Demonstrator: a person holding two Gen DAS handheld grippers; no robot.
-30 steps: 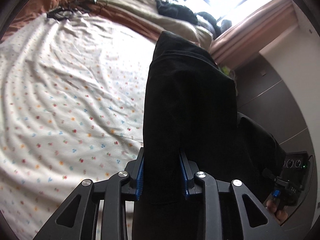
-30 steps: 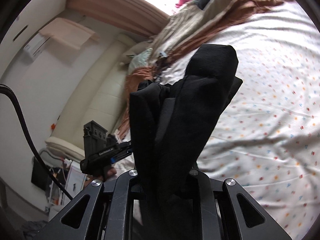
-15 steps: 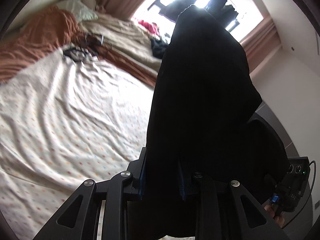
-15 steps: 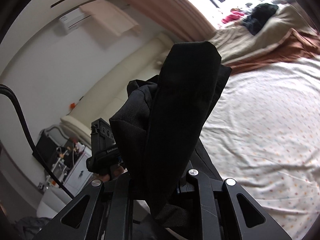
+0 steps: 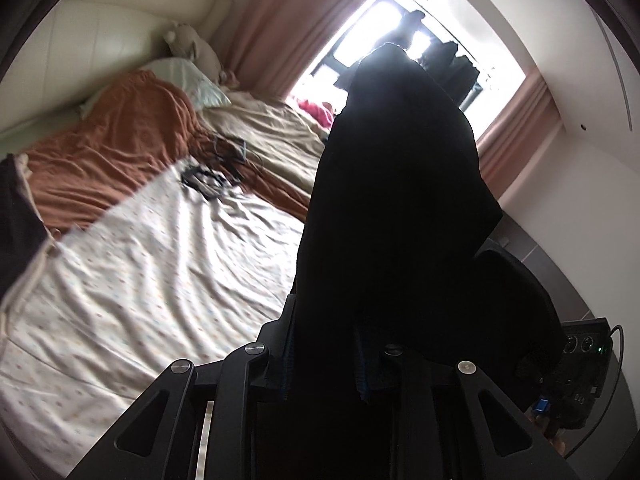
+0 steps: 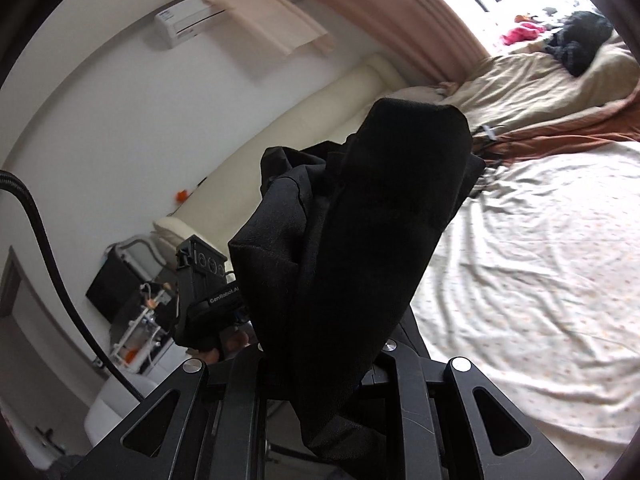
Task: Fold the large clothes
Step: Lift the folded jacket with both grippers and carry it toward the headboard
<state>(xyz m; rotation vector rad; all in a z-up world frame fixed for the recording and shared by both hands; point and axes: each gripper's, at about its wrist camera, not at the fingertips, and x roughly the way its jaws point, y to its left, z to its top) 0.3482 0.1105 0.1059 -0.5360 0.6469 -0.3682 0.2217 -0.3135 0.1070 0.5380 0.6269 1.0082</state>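
A large black garment (image 5: pixel 396 200) hangs in the air above the bed, held by both grippers. My left gripper (image 5: pixel 324 360) is shut on one part of it; the cloth drapes over the fingers and stands up in front of the window. My right gripper (image 6: pixel 328 364) is shut on another part of the black garment (image 6: pixel 360 240), which bunches over its fingers and hides the tips. The left gripper's body (image 6: pixel 208 292) shows to the left in the right wrist view. The right gripper's body (image 5: pixel 576 372) shows at the right in the left wrist view.
The bed has a white dotted sheet (image 5: pixel 152 272), also in the right wrist view (image 6: pixel 540 272). An orange blanket (image 5: pixel 120 148), a beige duvet (image 6: pixel 532 88), cables (image 5: pixel 212 168) and pillows lie at its far end. A window (image 5: pixel 420 48) is behind.
Both grippers have risen and tilted up with the black garment. The views swing from the sheet toward the window, headboard and wall.
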